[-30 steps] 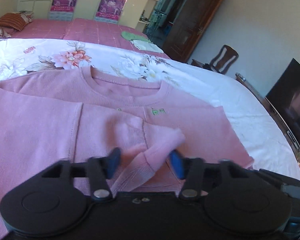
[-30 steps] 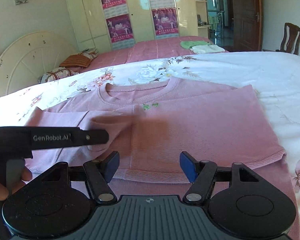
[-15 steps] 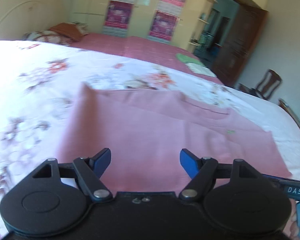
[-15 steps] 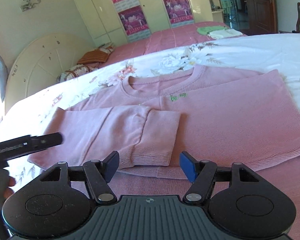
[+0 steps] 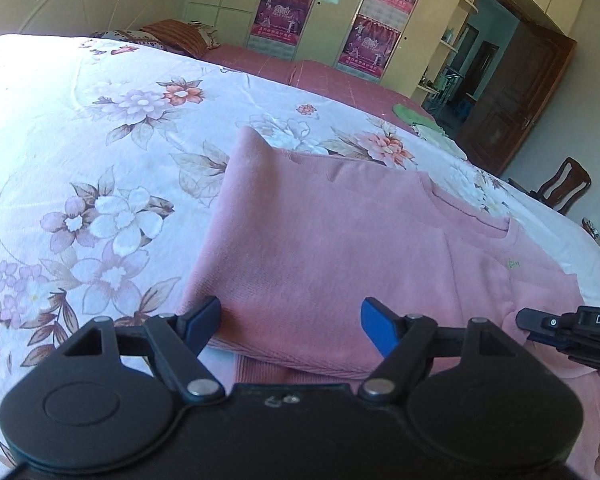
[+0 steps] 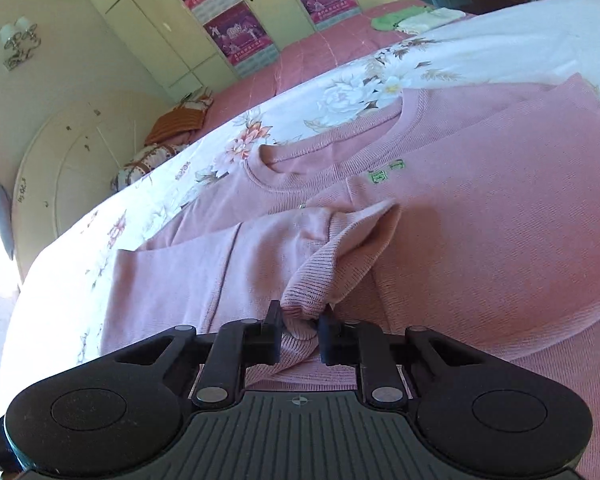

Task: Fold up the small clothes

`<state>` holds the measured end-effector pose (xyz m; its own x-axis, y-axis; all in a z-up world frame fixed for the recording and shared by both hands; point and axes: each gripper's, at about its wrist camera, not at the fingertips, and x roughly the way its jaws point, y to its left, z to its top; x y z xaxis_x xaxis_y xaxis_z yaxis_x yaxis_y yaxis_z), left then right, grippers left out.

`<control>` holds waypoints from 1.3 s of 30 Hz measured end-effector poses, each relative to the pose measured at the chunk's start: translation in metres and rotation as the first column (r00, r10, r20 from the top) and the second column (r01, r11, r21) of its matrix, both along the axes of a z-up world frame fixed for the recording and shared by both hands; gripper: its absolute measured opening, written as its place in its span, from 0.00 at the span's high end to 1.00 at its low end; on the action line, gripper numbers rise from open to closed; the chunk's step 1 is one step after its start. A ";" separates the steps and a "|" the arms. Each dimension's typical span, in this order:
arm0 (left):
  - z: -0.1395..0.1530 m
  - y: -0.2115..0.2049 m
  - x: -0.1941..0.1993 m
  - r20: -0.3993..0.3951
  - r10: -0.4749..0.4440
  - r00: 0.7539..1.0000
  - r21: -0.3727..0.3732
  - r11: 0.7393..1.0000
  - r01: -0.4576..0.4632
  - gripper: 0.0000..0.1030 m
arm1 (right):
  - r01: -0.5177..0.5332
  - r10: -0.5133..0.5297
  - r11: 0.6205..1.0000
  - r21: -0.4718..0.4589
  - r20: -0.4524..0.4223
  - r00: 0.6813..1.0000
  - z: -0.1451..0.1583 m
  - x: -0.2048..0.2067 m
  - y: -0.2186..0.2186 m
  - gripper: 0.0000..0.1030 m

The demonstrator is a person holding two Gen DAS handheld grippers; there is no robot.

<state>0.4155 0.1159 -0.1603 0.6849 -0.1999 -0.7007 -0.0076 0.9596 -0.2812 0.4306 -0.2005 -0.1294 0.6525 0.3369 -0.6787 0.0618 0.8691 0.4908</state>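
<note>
A pink knit sweater (image 5: 340, 240) lies face up on a floral bedsheet (image 5: 100, 140), its left sleeve folded across the chest. My left gripper (image 5: 290, 320) is open and empty, over the folded left edge of the sweater. My right gripper (image 6: 299, 334) is shut on the ribbed cuff (image 6: 320, 280) of the folded sleeve, lifting it slightly off the sweater body (image 6: 480, 220). The right gripper's tip also shows at the right edge of the left wrist view (image 5: 572, 330).
The sheet (image 6: 500, 44) covers the bed around the sweater. Folded green and white clothes (image 6: 412, 20) lie on a pink bed behind. A wardrobe with posters (image 5: 332, 12), a wooden door (image 5: 516, 92) and a chair (image 5: 564, 188) stand beyond.
My left gripper let go of the sleeve cuff and moved left to the sweater's folded edge. My right gripper moved in and shut on the cuff.
</note>
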 end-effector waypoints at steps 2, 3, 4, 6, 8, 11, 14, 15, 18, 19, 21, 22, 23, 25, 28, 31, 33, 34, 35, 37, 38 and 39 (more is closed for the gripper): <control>0.003 -0.001 0.000 0.013 -0.009 1.000 0.019 1.000 0.009 0.25 | -0.003 0.006 0.999 -0.049 0.058 0.998 0.011 -0.003 0.000 0.87; 0.005 -0.003 0.000 0.022 -0.016 1.000 0.030 0.999 0.015 0.24 | -0.005 0.014 0.996 -0.086 0.100 0.995 0.020 -0.004 -0.001 0.88; 0.006 -0.004 0.000 0.029 -0.020 0.999 0.041 0.999 0.019 0.22 | -0.007 0.024 0.992 -0.124 0.137 0.990 0.030 -0.006 -0.002 0.88; 0.007 -0.006 0.000 0.032 -0.017 0.999 0.044 0.999 0.016 0.22 | -0.008 0.046 0.981 -0.192 0.192 0.980 0.046 -0.009 -0.007 0.89; 0.006 -0.009 0.001 0.024 -0.014 1.000 0.028 1.000 0.013 0.22 | -0.005 0.070 0.964 -0.265 0.237 0.969 0.057 -0.014 -0.012 0.96; 0.005 -0.017 0.000 0.020 -0.015 1.000 0.034 0.999 0.015 0.20 | 0.014 0.079 0.945 -0.327 0.267 0.960 0.064 -0.026 -0.025 0.96; 0.005 -0.021 -0.004 0.025 -0.013 1.000 0.029 1.000 0.012 0.19 | 0.025 0.048 0.938 -0.345 0.200 0.979 0.046 -0.029 -0.043 0.96; 0.005 -0.022 -0.005 0.023 -0.015 1.000 0.035 0.999 0.014 0.19 | 0.030 0.030 0.938 -0.344 0.167 0.985 0.036 -0.030 -0.050 0.96; -0.001 -0.022 -0.003 -0.007 -0.018 1.000 0.054 0.998 0.018 0.19 | 0.067 -0.026 0.918 -0.391 0.110 0.994 0.009 -0.033 -0.062 0.96; -0.004 -0.021 -0.002 -0.021 -0.013 1.000 0.054 0.998 0.014 0.19 | 0.077 -0.038 0.913 -0.402 0.105 0.994 0.004 -0.035 -0.065 0.96; -0.010 -0.017 -0.002 -0.042 -0.004 0.999 0.044 0.999 0.006 0.23 | 0.090 -0.062 0.926 -0.367 0.090 0.994 -0.001 -0.037 -0.074 0.96; -0.013 -0.016 -0.003 -0.041 -0.005 0.999 0.040 0.999 0.007 0.23 | 0.081 -0.052 0.932 -0.354 0.089 0.995 -0.002 -0.038 -0.074 0.96; -0.014 -0.015 -0.004 -0.030 -0.008 1.000 0.041 0.999 0.009 0.25 | 0.052 -0.033 0.942 -0.333 0.064 0.997 -0.003 -0.036 -0.073 0.96; -0.013 -0.014 -0.005 -0.024 -0.008 1.000 0.042 0.999 0.009 0.30 | 0.047 -0.036 0.950 -0.308 0.040 0.999 -0.002 -0.033 -0.074 0.96; -0.012 -0.009 -0.005 -0.026 -0.001 1.000 0.015 1.000 0.001 0.38 | 0.082 -0.074 0.973 -0.214 0.045 0.996 0.001 -0.033 -0.086 0.60; -0.014 -0.002 -0.007 -0.014 0.013 1.000 -0.010 1.000 -0.014 0.74 | 0.111 -0.106 0.980 -0.168 0.040 0.994 0.003 -0.031 -0.093 0.43; -0.015 0.003 -0.008 -0.010 0.023 1.000 -0.025 0.999 -0.024 0.81 | 0.102 -0.098 0.981 -0.167 0.034 0.995 0.003 -0.028 -0.093 0.44; -0.016 0.004 -0.009 -0.003 0.021 1.000 -0.025 0.999 -0.021 0.82 | 0.103 -0.099 0.979 -0.175 0.033 0.995 0.003 -0.028 -0.091 0.44; -0.015 0.005 -0.011 0.007 0.020 1.000 -0.026 0.999 -0.020 0.83 | 0.104 -0.100 0.978 -0.182 0.031 0.995 0.002 -0.027 -0.089 0.44; -0.014 0.009 -0.014 0.021 0.034 0.999 -0.031 0.999 -0.033 0.84 | 0.109 -0.105 0.978 -0.179 0.032 0.994 0.000 -0.026 -0.087 0.59; -0.013 0.012 -0.016 0.031 0.051 0.998 -0.040 0.998 -0.049 0.84 | 0.103 -0.099 0.979 -0.178 0.032 0.995 0.000 -0.026 -0.085 0.71; -0.012 0.014 -0.018 0.039 0.061 0.997 -0.039 0.997 -0.059 0.84 | 0.096 -0.092 0.979 -0.180 0.030 0.995 0.000 -0.026 -0.083 0.87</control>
<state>0.3978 0.1299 -0.1725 0.7237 -0.1838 -0.6652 -0.0528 0.9463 -0.3190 0.4051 -0.2837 -0.1292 0.6903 0.1463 -0.7086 0.1389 0.9343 0.3283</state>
